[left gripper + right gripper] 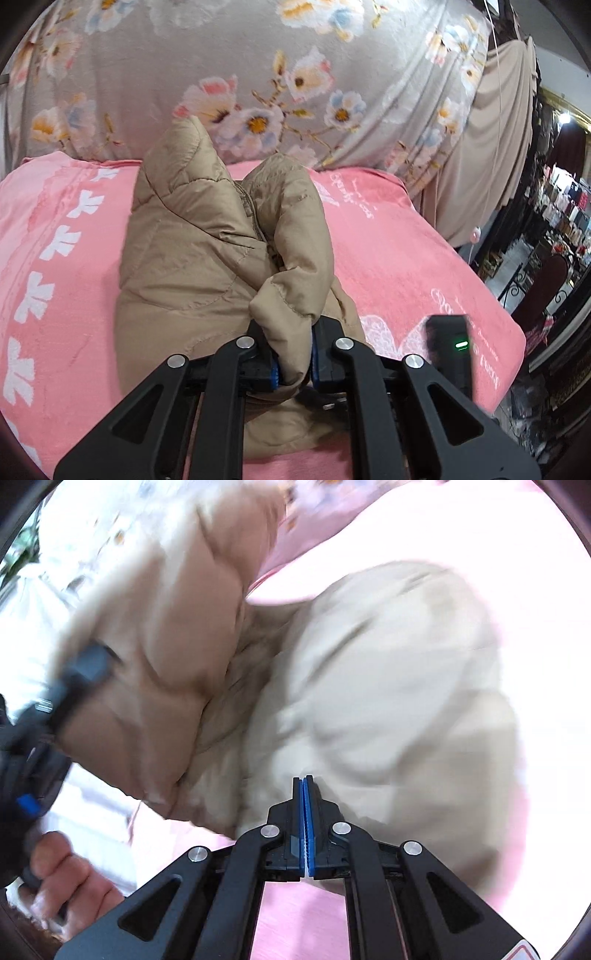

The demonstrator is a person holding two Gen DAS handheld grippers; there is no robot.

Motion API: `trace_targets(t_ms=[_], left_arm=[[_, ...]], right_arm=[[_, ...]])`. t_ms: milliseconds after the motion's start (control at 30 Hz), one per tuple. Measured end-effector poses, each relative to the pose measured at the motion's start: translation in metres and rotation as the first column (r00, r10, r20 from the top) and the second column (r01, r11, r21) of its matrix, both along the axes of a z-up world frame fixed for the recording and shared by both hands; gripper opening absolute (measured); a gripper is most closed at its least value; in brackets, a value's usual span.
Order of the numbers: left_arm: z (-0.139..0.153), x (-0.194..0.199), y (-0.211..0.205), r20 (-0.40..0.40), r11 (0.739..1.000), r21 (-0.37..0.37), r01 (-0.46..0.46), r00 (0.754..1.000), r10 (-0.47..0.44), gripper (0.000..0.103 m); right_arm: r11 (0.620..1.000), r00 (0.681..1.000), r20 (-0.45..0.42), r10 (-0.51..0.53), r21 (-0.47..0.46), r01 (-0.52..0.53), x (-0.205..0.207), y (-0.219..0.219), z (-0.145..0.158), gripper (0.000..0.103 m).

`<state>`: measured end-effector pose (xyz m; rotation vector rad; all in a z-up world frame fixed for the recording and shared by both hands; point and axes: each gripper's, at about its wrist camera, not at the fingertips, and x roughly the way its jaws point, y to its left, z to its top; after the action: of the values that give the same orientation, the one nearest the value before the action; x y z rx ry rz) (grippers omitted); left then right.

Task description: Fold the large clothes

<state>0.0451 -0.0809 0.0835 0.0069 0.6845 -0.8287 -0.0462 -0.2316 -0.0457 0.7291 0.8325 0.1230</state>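
A tan quilted puffer jacket [207, 243] lies bunched on a pink blanket [406, 258]. My left gripper [293, 354] is shut on a thick fold of the jacket's edge and holds it raised. In the right wrist view the jacket [332, 672] fills the frame, blurred. My right gripper [304, 794] is shut with its blue pads together and nothing between them, just in front of the jacket. The right gripper's body also shows in the left wrist view [448, 350], beside the jacket. The left gripper's body [55, 709] and the hand holding it show at the left.
A grey floral blanket [258, 74] rises behind the pink blanket. A beige curtain [491, 147] hangs at the right, with cluttered shop shelves [565, 221] beyond. The pink blanket's edge [517, 350] drops off at the right.
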Motion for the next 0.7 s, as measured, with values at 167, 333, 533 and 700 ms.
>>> trace_targets(t_ms=[167,333,533,700], left_arm=[[-0.012,-0.012,-0.047,-0.002,0.996,0.054,0.076,0.997,-0.076,0.01],[-0.044,-0.019,-0.087,-0.051,0.985,0.125,0.123,0.992,-0.117,0.01],[-0.083,-0.024,-0.107,-0.088,0.97,0.198,0.139,0.988,-0.123,0.01],[-0.102,-0.025,-0.11,-0.096,0.964,0.227,0.141,0.988,-0.122,0.012]], right_arm=[[0.993,0.993,0.007,-0.116,-0.021,0.116,-0.046,-0.036,0.006,0.007],[0.983,0.984,-0.004,-0.178,-0.049,0.177,-0.046,-0.042,-0.001,0.007],[0.974,0.976,0.008,-0.217,-0.06,0.217,-0.044,-0.06,0.006,0.007],[0.975,0.976,0.041,-0.215,-0.053,0.217,-0.05,-0.067,0.011,0.008]])
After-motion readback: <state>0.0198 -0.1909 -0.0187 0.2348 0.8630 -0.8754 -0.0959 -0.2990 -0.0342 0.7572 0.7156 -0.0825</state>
